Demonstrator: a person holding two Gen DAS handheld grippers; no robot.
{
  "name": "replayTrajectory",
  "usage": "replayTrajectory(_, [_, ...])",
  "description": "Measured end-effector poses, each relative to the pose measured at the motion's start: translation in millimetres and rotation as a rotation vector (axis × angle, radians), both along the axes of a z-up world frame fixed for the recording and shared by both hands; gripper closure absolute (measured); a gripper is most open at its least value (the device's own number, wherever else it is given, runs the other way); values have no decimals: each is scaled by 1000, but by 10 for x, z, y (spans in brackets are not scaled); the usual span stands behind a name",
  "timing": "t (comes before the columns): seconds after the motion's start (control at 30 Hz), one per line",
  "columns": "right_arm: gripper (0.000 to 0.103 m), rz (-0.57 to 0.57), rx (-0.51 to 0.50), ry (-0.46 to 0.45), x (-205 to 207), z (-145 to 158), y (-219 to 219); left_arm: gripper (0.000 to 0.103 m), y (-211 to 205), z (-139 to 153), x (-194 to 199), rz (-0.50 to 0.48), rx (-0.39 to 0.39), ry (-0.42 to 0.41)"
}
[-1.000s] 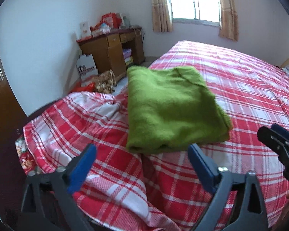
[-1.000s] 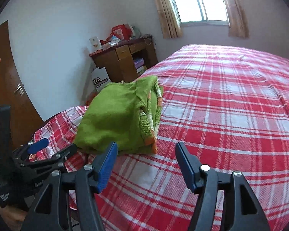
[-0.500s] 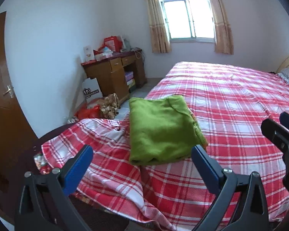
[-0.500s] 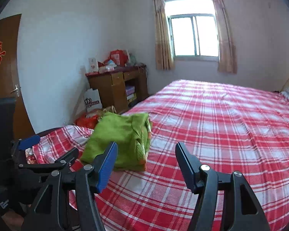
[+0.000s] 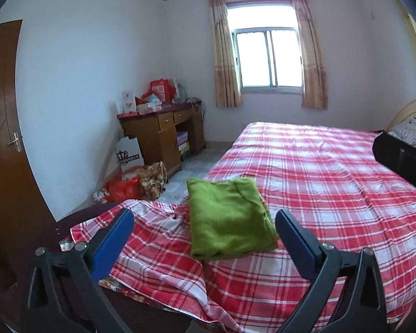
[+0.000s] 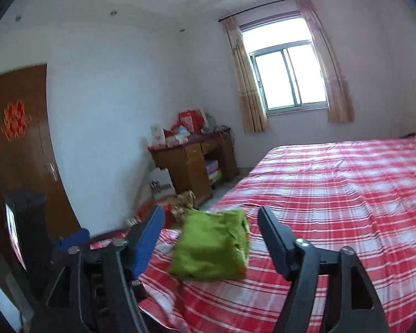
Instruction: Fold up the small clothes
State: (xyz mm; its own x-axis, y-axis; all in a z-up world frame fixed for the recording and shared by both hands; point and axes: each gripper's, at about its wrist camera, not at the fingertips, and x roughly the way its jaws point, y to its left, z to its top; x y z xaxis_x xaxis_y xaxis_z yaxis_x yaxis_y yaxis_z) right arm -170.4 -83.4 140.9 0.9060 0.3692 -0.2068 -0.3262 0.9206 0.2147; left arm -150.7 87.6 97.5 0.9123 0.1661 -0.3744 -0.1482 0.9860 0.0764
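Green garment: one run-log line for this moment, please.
green garment: folded, on bed | left claw: open, empty | right claw: open, empty

Right view is motion-blurred; the door (image 5: 2, 144) (left view) is cut by the frame edge.

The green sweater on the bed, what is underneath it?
The folded green sweater lies on the red plaid bedspread, near the bed's corner, where the cloth is rumpled. Whether anything else lies beneath it cannot be seen, since the sweater covers that patch.
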Motion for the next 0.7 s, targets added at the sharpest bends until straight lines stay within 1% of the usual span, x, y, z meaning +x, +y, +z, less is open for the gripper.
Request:
replayTrajectory(0.13, [26,-26,-41,-12,-40,-21,60,0,6,31,-38,12,2,-14])
replayTrajectory(0.27, [26,-25,-43,31,28,-124,94,0,48,25,-20,26,-19,-7])
replayTrajectory(0.37, [26,-27,-38,46,53,-151,93,0,50,20,-27,45,-12,-21])
replayTrajectory(0.47, [26,-42,-37,32,30,-135,58,0,46,5,-20,52,-2,-21])
replayTrajectory(0.57, [26,-52,-54,13,-6,-137,69,0,51,-11,-3,47,-13,-11])
replayTrajectory(0.7, [26,-44,-72,14,-1,-152,114,0,26,-8,-12,45,-5,-10])
